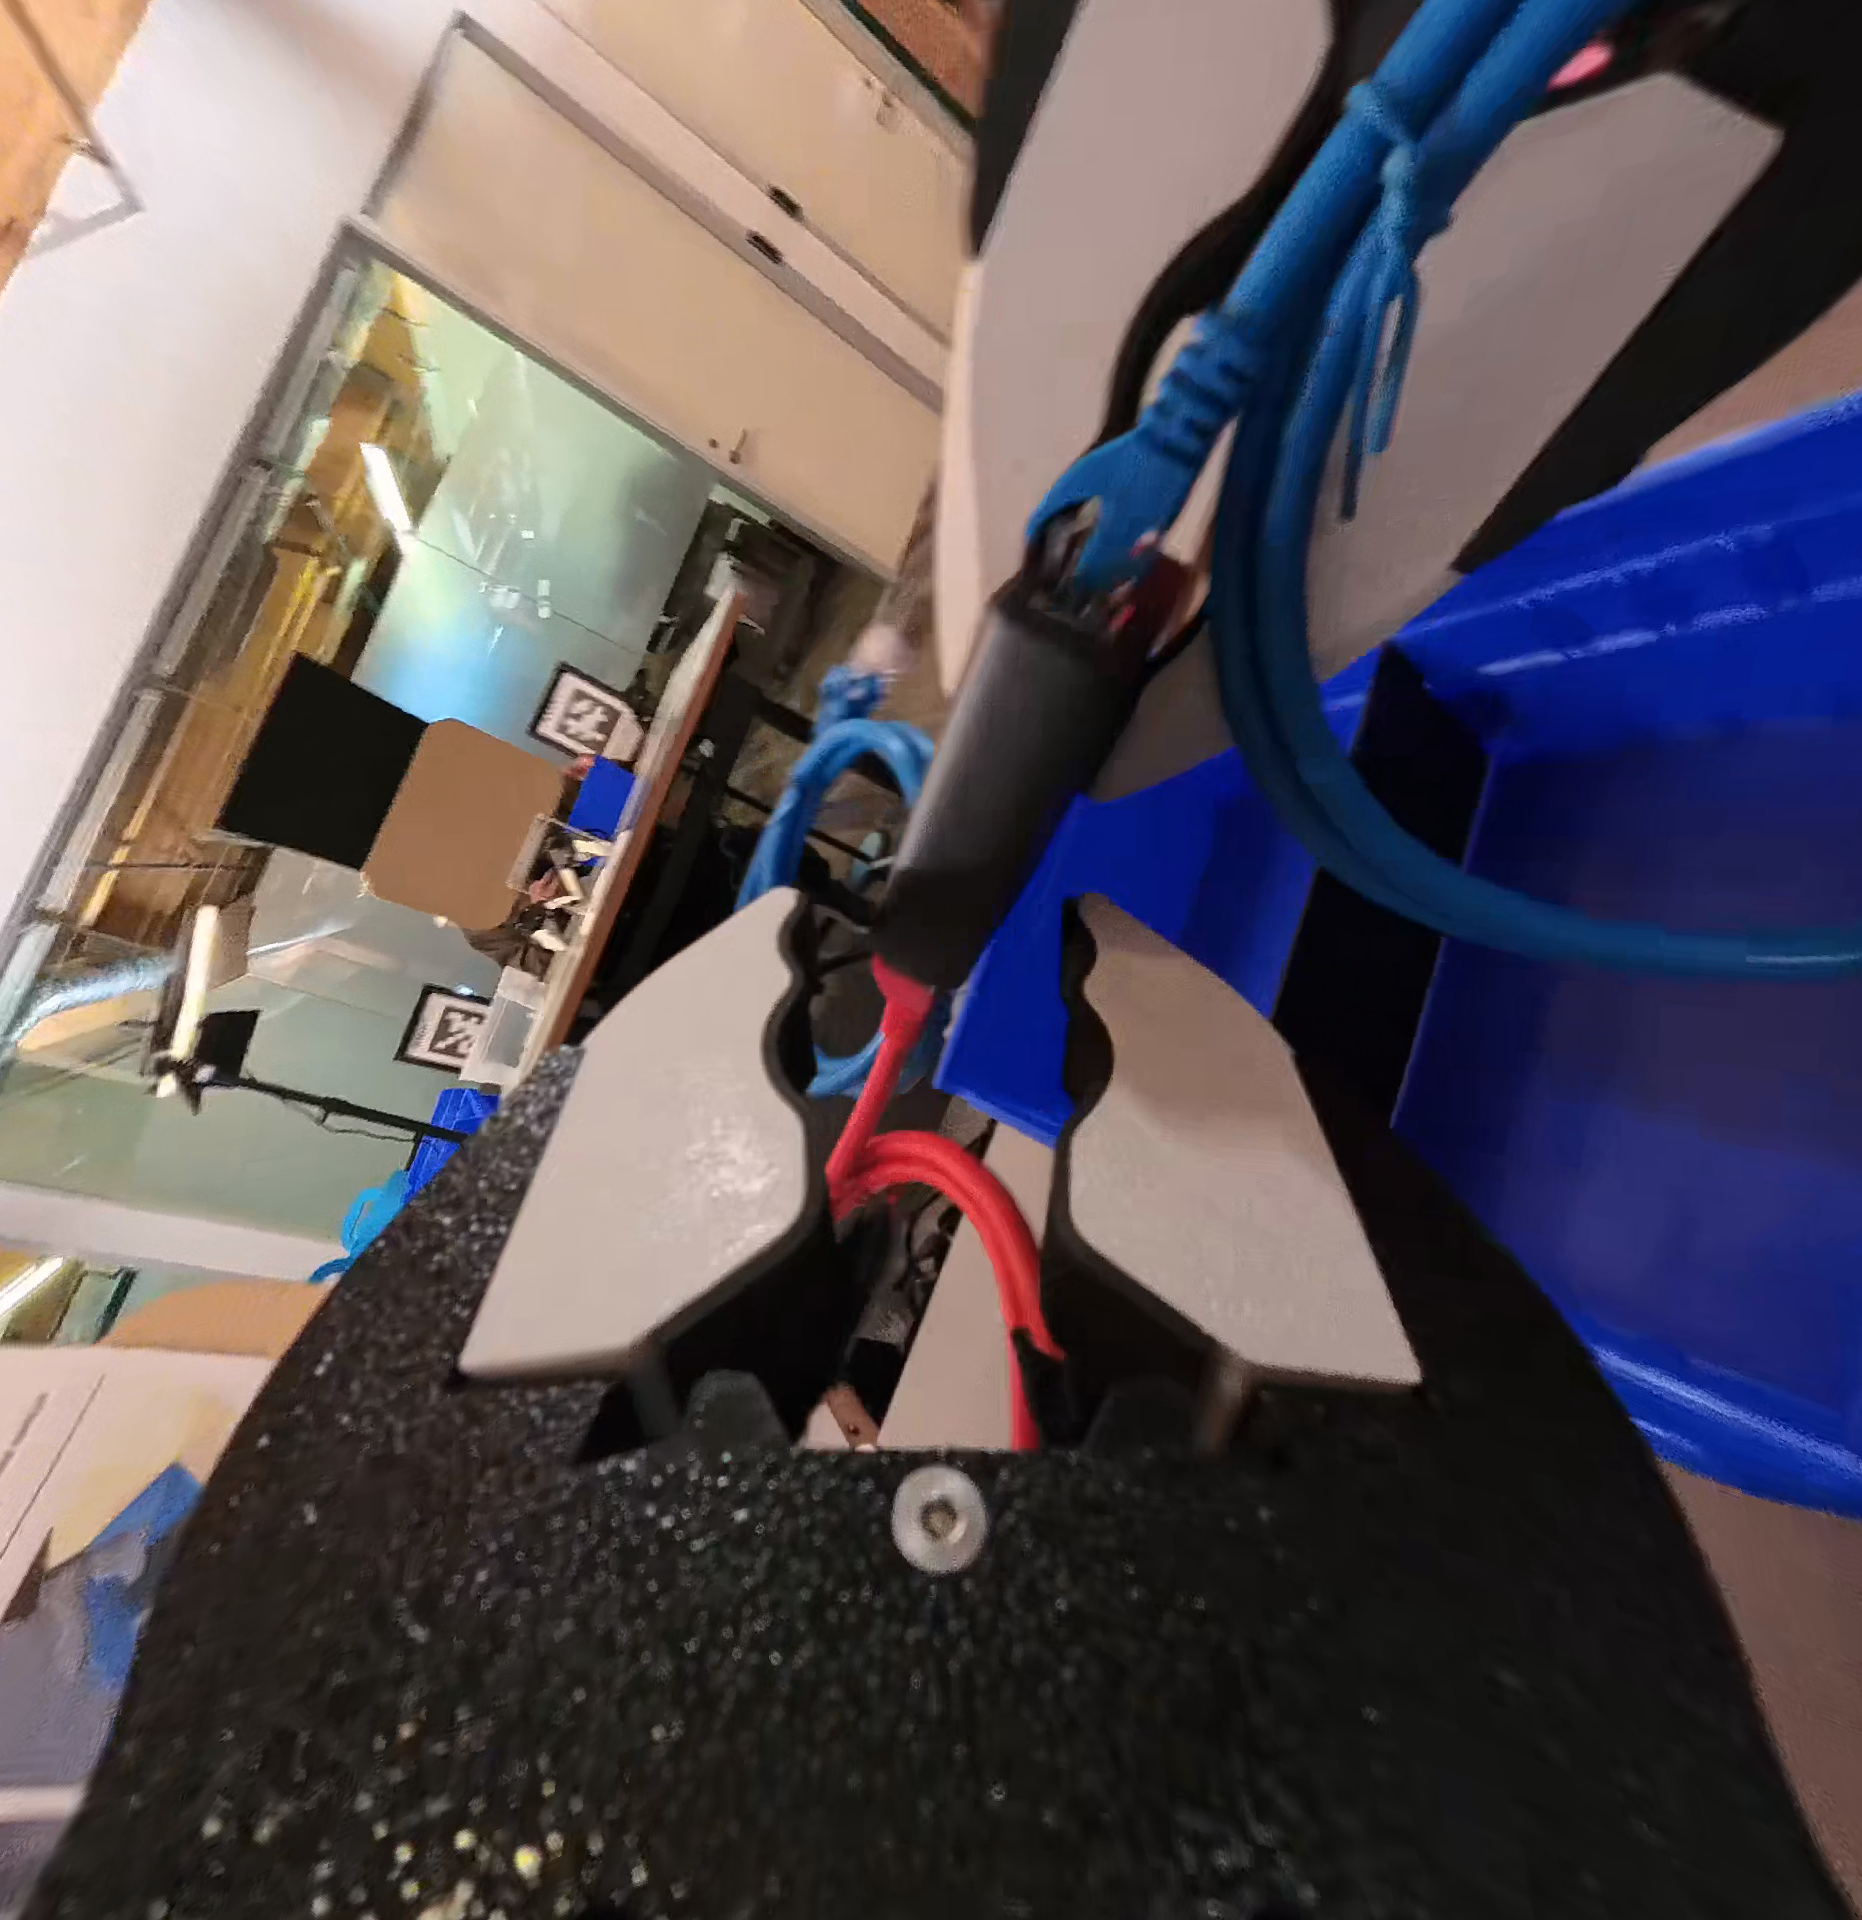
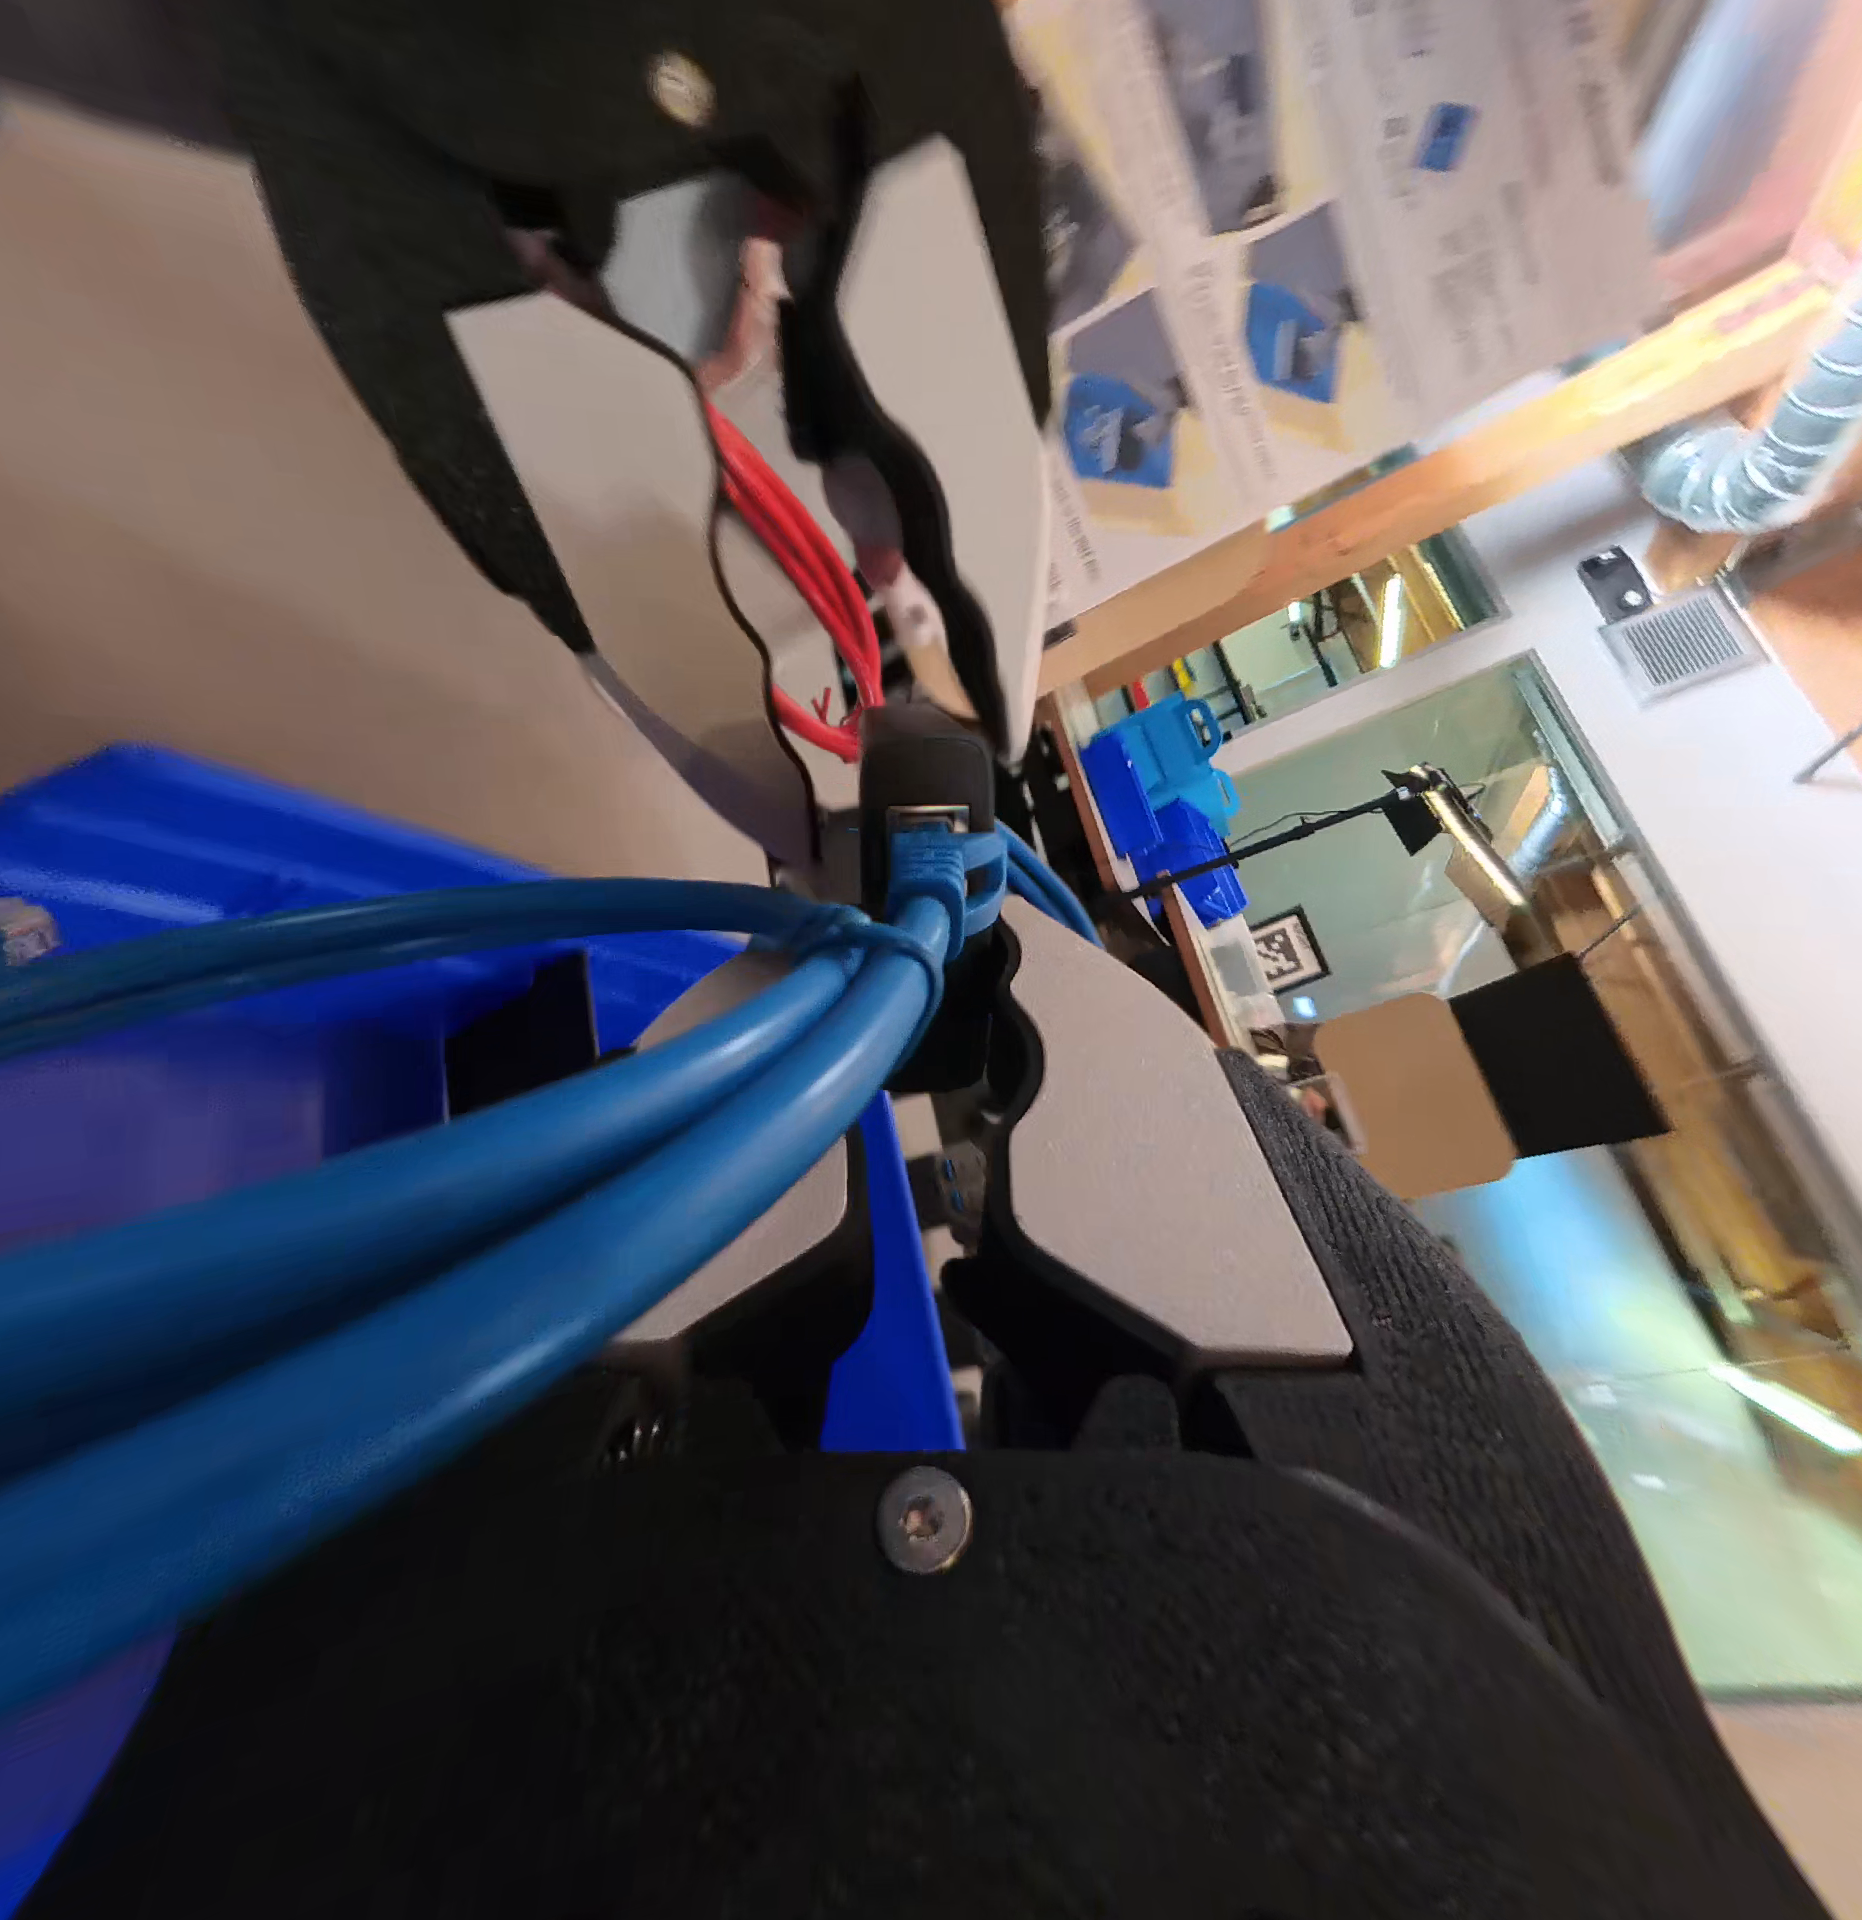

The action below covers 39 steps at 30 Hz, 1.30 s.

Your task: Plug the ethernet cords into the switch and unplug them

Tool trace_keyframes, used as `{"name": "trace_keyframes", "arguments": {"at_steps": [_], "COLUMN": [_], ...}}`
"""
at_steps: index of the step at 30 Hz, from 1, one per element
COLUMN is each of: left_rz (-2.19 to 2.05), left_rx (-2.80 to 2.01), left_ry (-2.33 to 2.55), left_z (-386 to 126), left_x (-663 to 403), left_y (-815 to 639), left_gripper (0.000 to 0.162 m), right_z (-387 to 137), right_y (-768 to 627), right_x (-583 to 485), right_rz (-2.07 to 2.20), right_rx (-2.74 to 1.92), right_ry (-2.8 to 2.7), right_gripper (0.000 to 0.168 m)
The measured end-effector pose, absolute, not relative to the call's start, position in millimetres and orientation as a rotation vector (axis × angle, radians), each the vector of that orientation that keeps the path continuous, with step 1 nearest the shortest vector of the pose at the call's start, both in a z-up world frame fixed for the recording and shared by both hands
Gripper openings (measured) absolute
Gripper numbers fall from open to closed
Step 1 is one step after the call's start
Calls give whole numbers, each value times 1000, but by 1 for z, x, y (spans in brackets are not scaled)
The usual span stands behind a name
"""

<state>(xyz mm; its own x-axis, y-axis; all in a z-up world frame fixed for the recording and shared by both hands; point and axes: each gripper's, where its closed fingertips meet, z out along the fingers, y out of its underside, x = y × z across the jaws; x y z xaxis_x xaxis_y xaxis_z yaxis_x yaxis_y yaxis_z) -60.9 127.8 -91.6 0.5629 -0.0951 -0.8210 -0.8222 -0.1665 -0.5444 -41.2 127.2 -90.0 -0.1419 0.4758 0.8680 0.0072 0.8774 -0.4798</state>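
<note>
Left tool (image 1: 942, 997), seen along its own two grey fingers (image 1: 678, 1153), stands spread, with a clear gap between the pads; a red cable (image 1: 911, 1049) runs through that gap and enters the lower end of a black coupler (image 1: 994, 769), which lies just ahead of the fingertips, apart from both pads as far as can be seen; a blue cable (image 1: 1311, 727) is plugged into the coupler's upper end and loops rightward over a blue bin (image 1: 1654, 935); the right tool (image 1: 1062, 468) shows at the top of this view, its grey fingers flanking the coupler's upper part; a further coil of blue cable lies on the desk (image 1: 646, 821) beyond. Right tool (image 2: 932, 997), in its own view, has its fingers drawn in around the black coupler (image 2: 927, 790), the far end of which sits between the grey pads (image 2: 1124, 1153); whether both pads press it cannot be told, since the blue cable (image 2: 491, 1195) covers the left finger; the cable's plug sits in the coupler's near socket, and its bundled strands, bound by a tie, sweep left across the blue bin (image 2: 179, 831); the left tool (image 2: 833, 665) reaches in from above, with the red cable (image 2: 802, 561) between its spread fingers, meeting the coupler's far end; stacked blue bins stand on the desk (image 2: 1166, 894) behind.
</note>
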Motion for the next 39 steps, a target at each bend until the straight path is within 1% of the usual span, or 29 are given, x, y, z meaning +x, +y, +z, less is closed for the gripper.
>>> {"name": "trace_keyframes", "arguments": {"at_steps": [1,3,4,7,8,9,10,11,13,15,17,20,24,26,29,30,33,34,35,37,38,39], "left_rz": [781,749,743,715,670,590,478,346,104,-21,-122,-305,-524,-562,-537,-511,-333,-252,-175,-116,-135,-152], "left_rx": [-1608,-1582,-1548,-1389,-1339,-1292,-1255,-1244,-1253,-1282,-1344,-1398,-1494,-1517,-1517,-1504,-1412,-1386,-1370,-1368,-1378,-1382], "left_ry": [747,685,654,611,604,605,604,607,651,674,675,639,639,635,615,615,575,522,469,466,501,532], "left_z": [-85,-75,-68,-44,-38,-33,-30,-29,-35,-44,-56,-66,-89,-98,-101,-99,-82,-74,-69,-65,-66,-66], "left_x": [-64,-68,-69,-62,-56,-48,-39,-31,-17,-15,-17,-13,1,5,4,2,-15,-27,-39,-44,-37,-30], "left_y": [126,124,123,116,113,110,108,105,101,101,105,113,124,130,137,137,135,136,137,136,134,133], "left_gripper": [49,66,71,60,52,48,45,41,36,30,28,37,36,40,37,33,13,13,22,58,73,79], "right_z": [-85,-77,-74,-59,-55,-50,-46,-43,-35,-27,-19,-10,-8,-9,-13,-13,-14,-13,-13,-16,-18,-21], "right_y": [130,136,140,154,159,163,168,171,177,180,179,175,169,169,166,165,158,156,153,142,134,127], "right_x": [-40,-38,-38,-37,-36,-35,-33,-31,-25,-18,-11,-6,-9,-13,-18,-19,-18,-17,-16,-14,-13,-13], "right_rz": [464,521,536,588,610,633,657,683,748,845,971,1130,1240,1252,1253,1254,1285,1298,1314,1375,1408,1443], "right_rx": [-392,-426,-442,-503,-522,-541,-555,-565,-583,-590,-587,-595,-617,-640,-651,-652,-621,-615,-601,-568,-546,-520], "right_ry": [-1648,-1598,-1572,-1457,-1418,-1376,-1338,-1302,-1235,-1175,-1129,-1067,-1037,-1035,-1062,-1068,-1096,-1105,-1122,-1183,-1224,-1262], "right_gripper": [20,20,20,20,20,20,15,15,20,20,20,20,20,20,19,20,19,19,19,19,19,19]}}
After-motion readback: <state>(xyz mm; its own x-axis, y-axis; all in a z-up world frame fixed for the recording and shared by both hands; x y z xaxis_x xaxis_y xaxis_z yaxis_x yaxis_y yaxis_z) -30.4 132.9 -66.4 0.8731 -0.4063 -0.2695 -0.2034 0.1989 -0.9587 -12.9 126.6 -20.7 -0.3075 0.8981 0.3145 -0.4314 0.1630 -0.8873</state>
